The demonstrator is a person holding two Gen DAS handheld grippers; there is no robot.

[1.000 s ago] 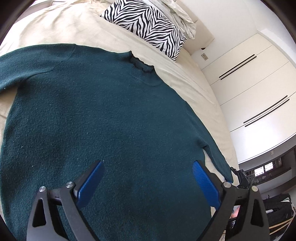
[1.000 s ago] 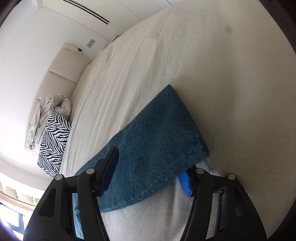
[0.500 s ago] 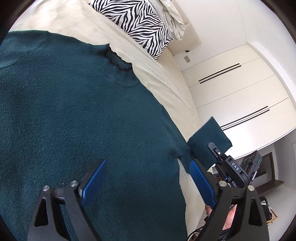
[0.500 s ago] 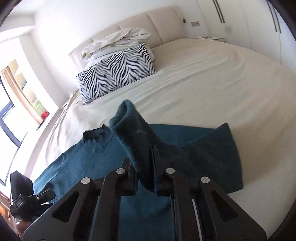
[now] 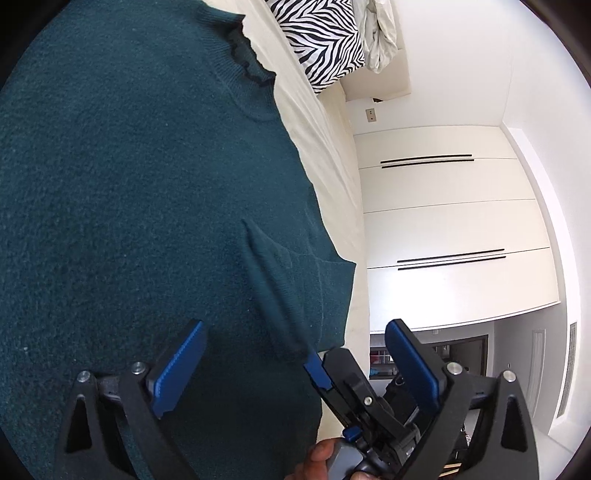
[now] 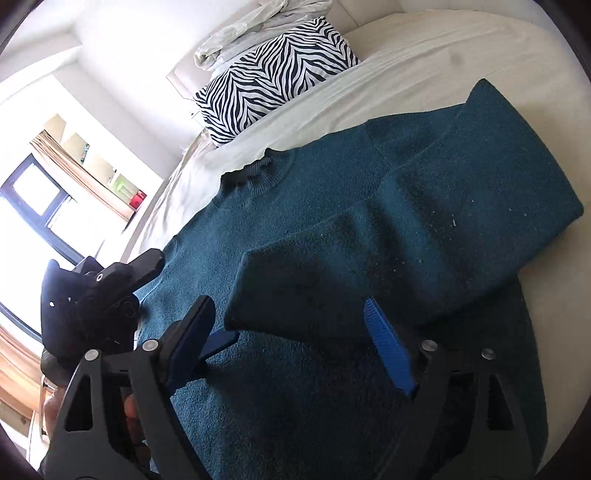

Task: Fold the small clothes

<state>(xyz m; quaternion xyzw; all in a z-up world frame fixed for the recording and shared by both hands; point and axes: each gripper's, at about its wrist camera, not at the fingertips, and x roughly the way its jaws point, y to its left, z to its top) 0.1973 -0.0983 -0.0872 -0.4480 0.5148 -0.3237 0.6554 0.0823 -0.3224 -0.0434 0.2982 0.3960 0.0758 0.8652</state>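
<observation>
A dark teal sweater (image 6: 295, 387) lies flat on the cream bed (image 6: 424, 55), its frilled collar (image 6: 251, 173) toward the pillows. One sleeve (image 6: 443, 221) is folded back across the body, and its cuff (image 6: 295, 280) lies loose just ahead of my right gripper (image 6: 288, 310). That gripper's jaws are opening and its pads do not press the cloth. My left gripper (image 5: 295, 326) hovers low over the sweater (image 5: 147, 221) near the folded sleeve (image 5: 303, 280), its jaws opening wide with nothing held. The two grippers are close together.
A zebra-print pillow (image 6: 273, 74) and crumpled white bedding (image 6: 251, 26) sit at the head of the bed. White wardrobe doors (image 5: 443, 221) stand past the bed's edge. A window (image 6: 33, 195) is at the left. A hand (image 5: 317, 458) holds the right gripper.
My right gripper carried the sleeve from the bare sheet over the sweater's body and let it go, jaws now apart. My left gripper sank, rolled and shifted toward the sleeve side.
</observation>
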